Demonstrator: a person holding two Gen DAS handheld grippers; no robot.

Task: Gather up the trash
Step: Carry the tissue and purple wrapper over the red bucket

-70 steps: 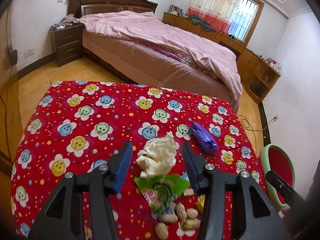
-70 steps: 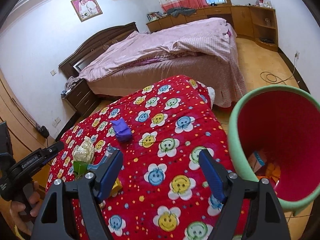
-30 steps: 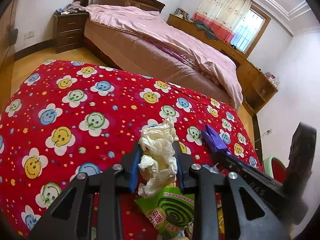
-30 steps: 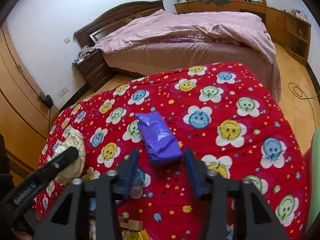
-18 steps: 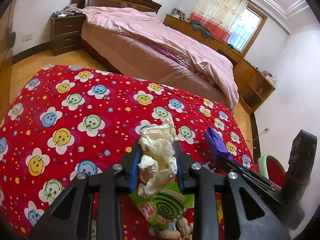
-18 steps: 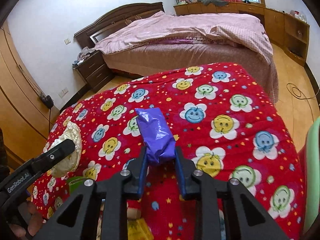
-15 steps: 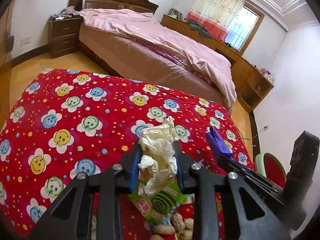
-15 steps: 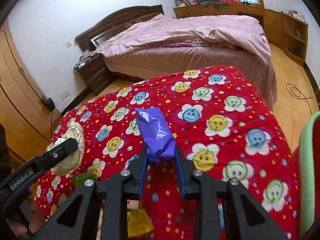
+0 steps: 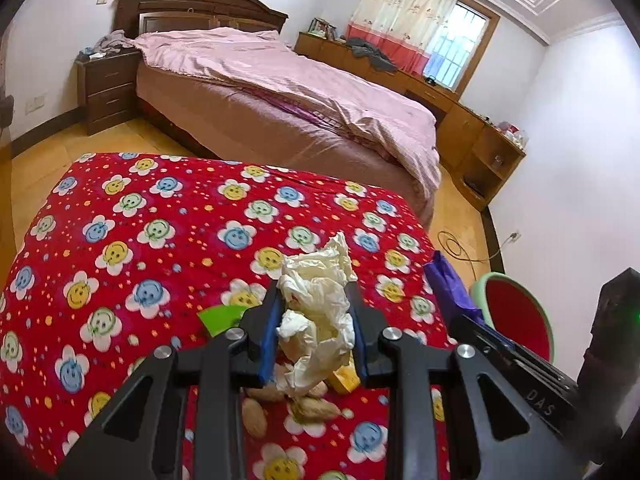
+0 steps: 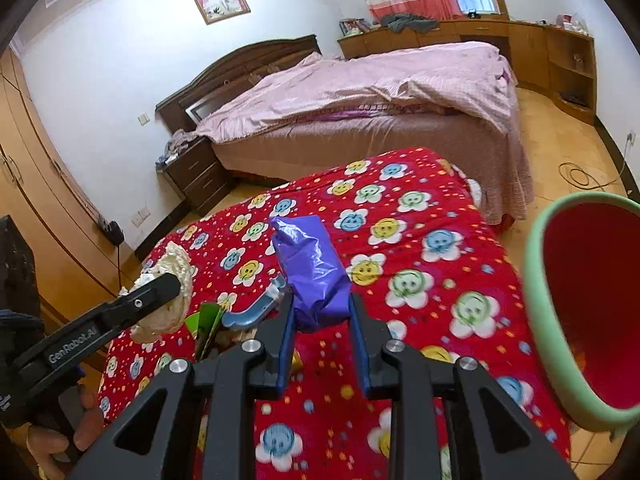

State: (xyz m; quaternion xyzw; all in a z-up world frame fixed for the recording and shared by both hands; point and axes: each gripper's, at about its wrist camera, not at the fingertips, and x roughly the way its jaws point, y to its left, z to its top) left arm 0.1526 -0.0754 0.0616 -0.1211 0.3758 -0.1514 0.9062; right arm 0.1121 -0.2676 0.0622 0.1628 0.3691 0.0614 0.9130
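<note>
My left gripper (image 9: pixel 316 292) is shut on a crumpled cream paper wad (image 9: pixel 316 316), held above the red smiley-flower tablecloth (image 9: pixel 160 240). The right wrist view shows the same wad (image 10: pixel 172 268) at the left, off the table. My right gripper (image 10: pixel 320 304) is shut on a purple plastic bag (image 10: pixel 312 264), its blue pads pressing the bag's lower end, lifted clear of the cloth. The bag (image 9: pixel 448 284) also appears at the right of the left wrist view. A bin with a green rim (image 10: pixel 536 304) and red inside stands by the table's right edge.
Under the left gripper, peanut shells (image 9: pixel 256 420), a green wrapper (image 9: pixel 220 316) and a yellow scrap (image 9: pixel 344 378) lie on the cloth. A blue plastic piece (image 10: pixel 256 312) lies near them. A bed (image 9: pixel 280 92) stands beyond the table; a cable lies on the wooden floor.
The right gripper's jaws closed on the purple bag and lifted it off the cloth toward the bin. The left gripper rose with the paper wad, away from the wrapper.
</note>
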